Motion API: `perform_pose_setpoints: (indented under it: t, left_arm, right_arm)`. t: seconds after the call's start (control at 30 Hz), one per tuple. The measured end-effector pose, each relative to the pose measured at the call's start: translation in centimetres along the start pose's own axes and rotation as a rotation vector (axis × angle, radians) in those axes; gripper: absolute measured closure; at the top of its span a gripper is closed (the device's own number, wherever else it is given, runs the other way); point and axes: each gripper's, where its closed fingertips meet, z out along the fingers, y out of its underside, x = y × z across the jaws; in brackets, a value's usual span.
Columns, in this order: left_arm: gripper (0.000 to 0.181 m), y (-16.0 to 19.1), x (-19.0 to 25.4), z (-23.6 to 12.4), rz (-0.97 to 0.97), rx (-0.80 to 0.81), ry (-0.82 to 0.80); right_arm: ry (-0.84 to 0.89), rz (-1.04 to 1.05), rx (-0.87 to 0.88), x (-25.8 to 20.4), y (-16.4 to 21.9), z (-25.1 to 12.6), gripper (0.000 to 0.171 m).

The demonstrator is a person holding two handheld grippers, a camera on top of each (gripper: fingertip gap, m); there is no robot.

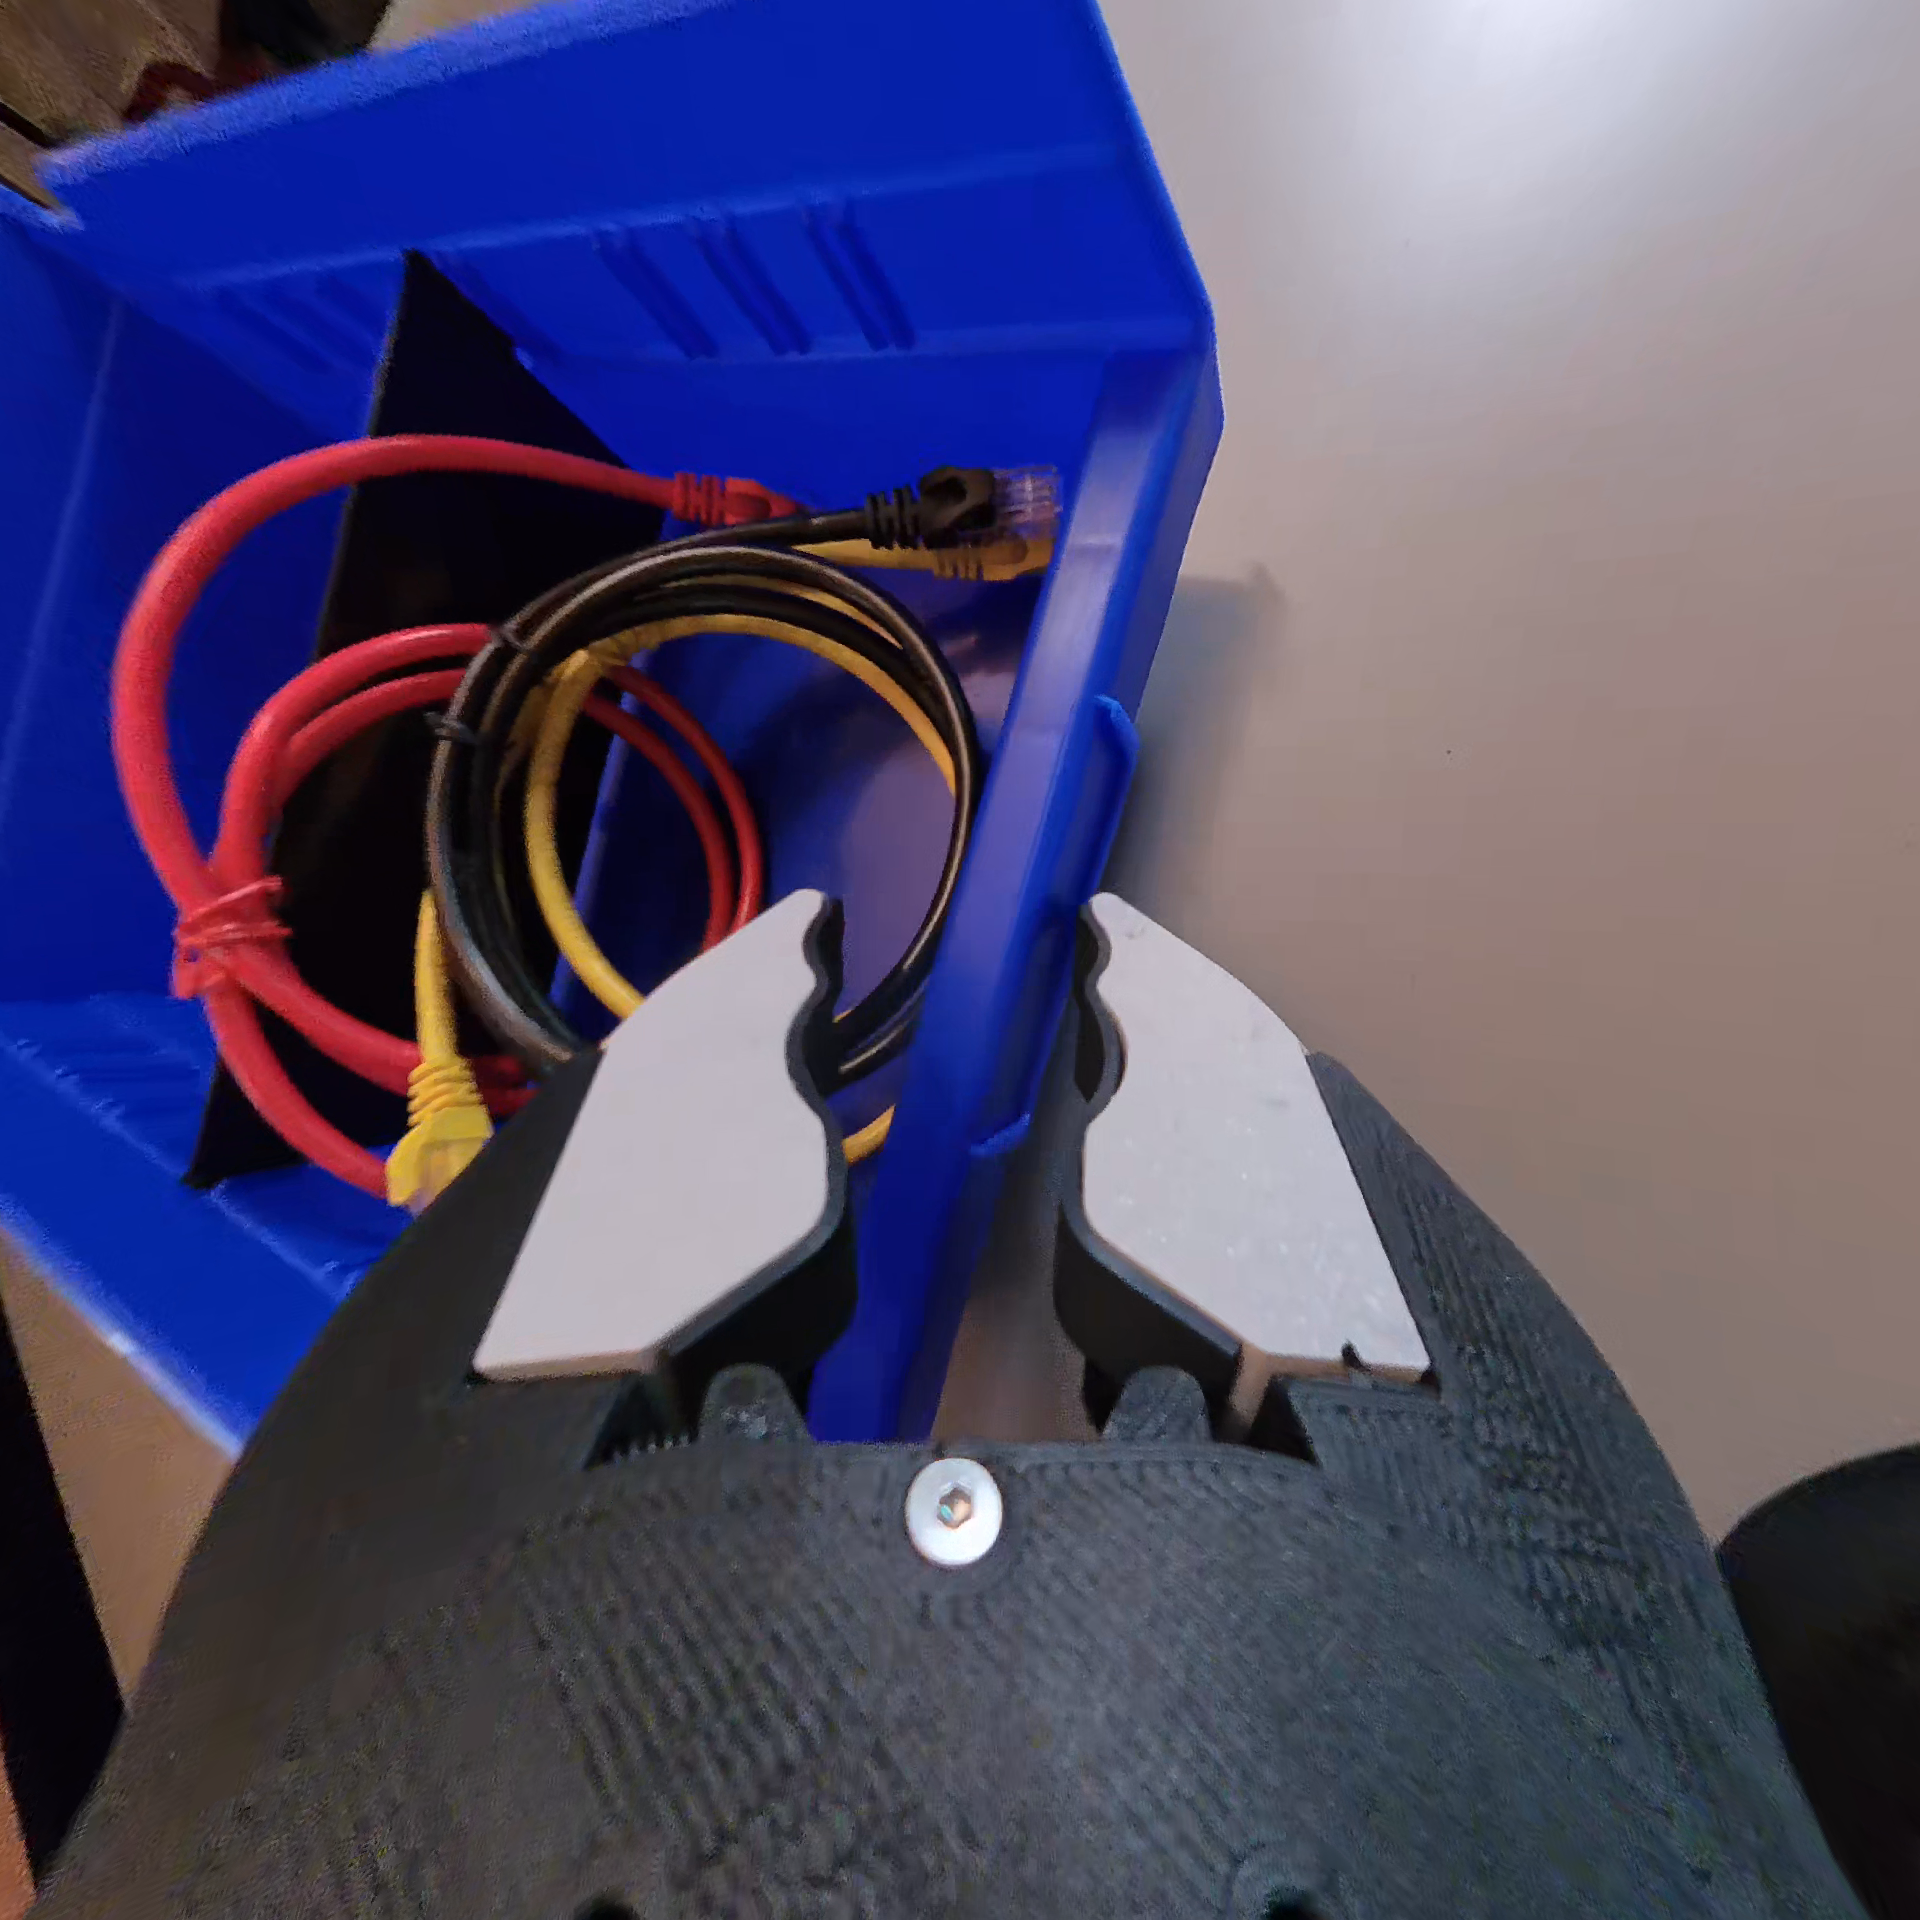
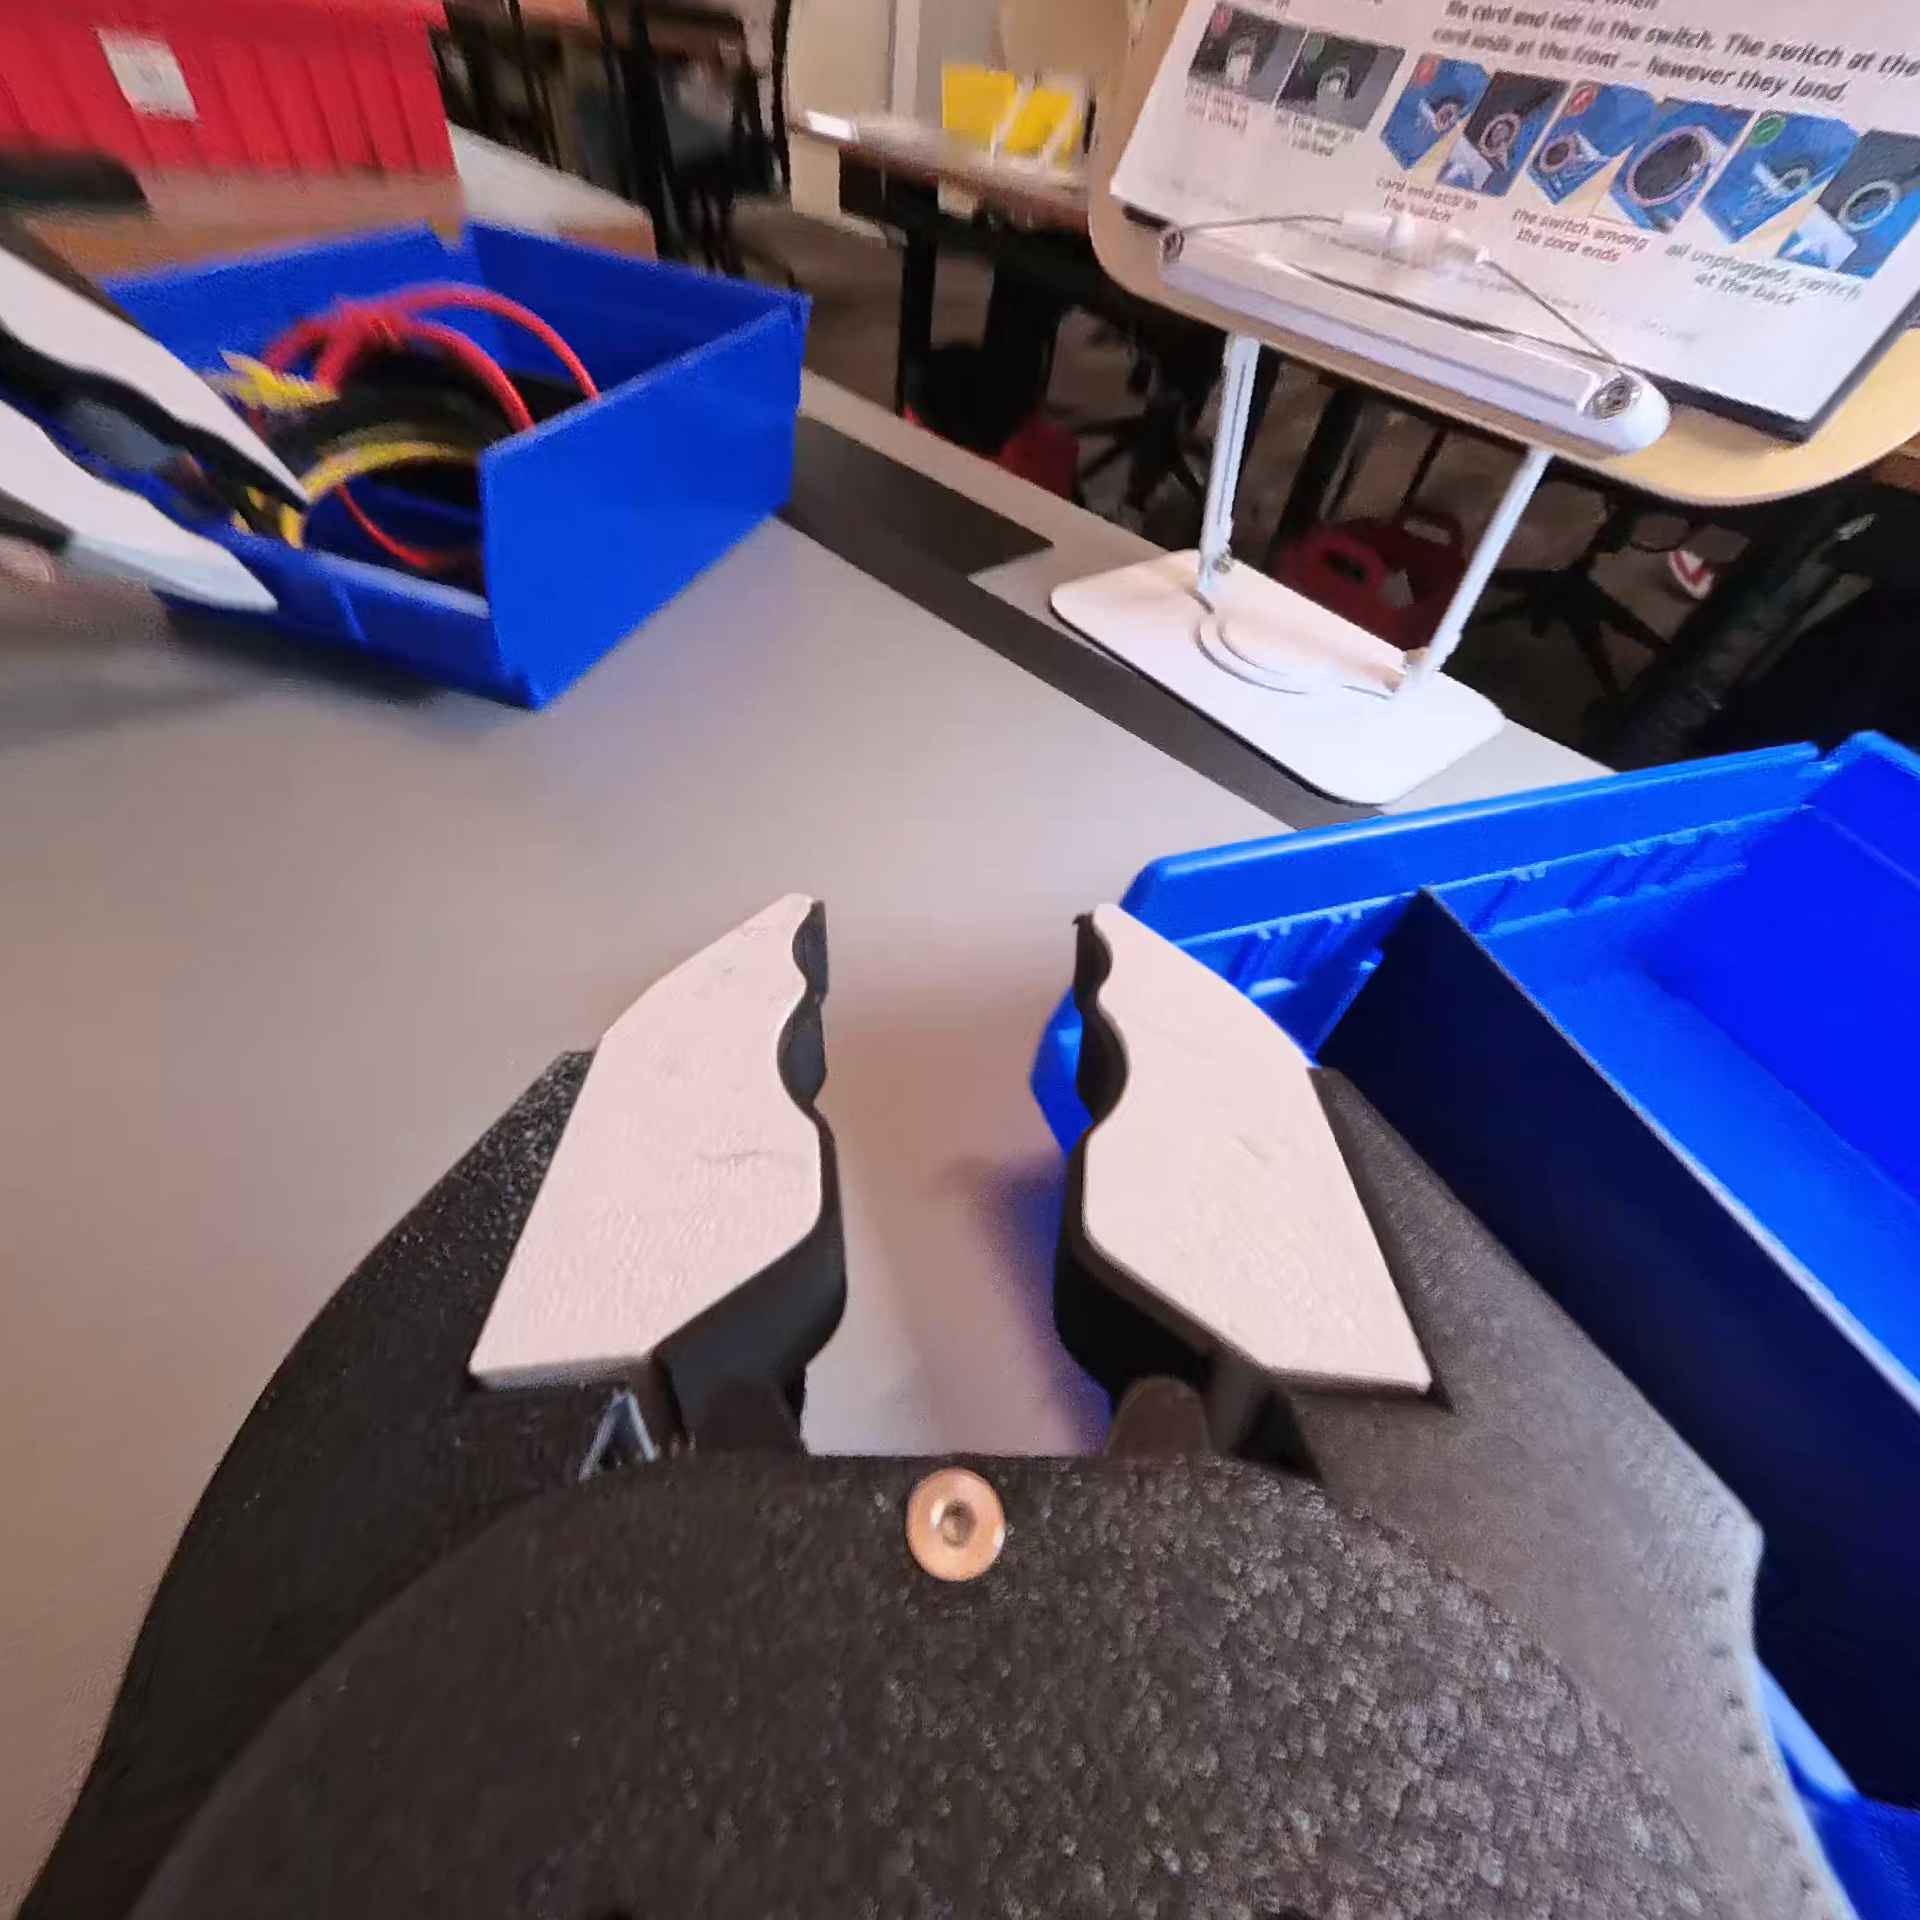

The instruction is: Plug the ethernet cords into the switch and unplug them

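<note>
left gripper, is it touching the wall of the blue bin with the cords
Cannot tell. In the left wrist view the open left gripper straddles the blue bin wall, with slivers of gap at both fingers, though lower down is unclear.

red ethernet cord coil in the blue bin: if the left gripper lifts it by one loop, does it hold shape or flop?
The coiled red ethernet cord will probably mostly hold shape: a red tie binds its loops. Its long plug end is unbound and likely dangles. It overlaps the coiled black cord and coiled yellow cord, so it may drag them.
</note>
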Motion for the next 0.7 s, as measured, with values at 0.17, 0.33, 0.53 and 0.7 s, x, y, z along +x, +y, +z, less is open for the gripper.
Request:
perform_pose_setpoints:
  t: [0.17,0.33,0.53,0.7]
  left_arm:
    - [0.139,-1.9,-2.8,-3.8,-0.067,0.119,-0.041]
    - [0.144,-4.2,-11.4,-6.5,-0.173,0.158,-0.143]
    - [0.142,-4.5,-18.8,-1.4,-0.156,-0.025,0.025]
    - [0.136,-2.0,-18.7,5.1,0.015,-0.262,0.185]
  right_arm:
    - [-0.051,0.08,0.098,-1.3,0.6,1.1,0.127]
    - [-0.096,0.054,0.137,-2.4,0.6,1.1,0.129]
    - [-0.186,0.052,0.133,-4.0,1.0,0.9,0.127]
    - [-0.189,0.001,0.129,-4.2,1.0,0.8,0.123]
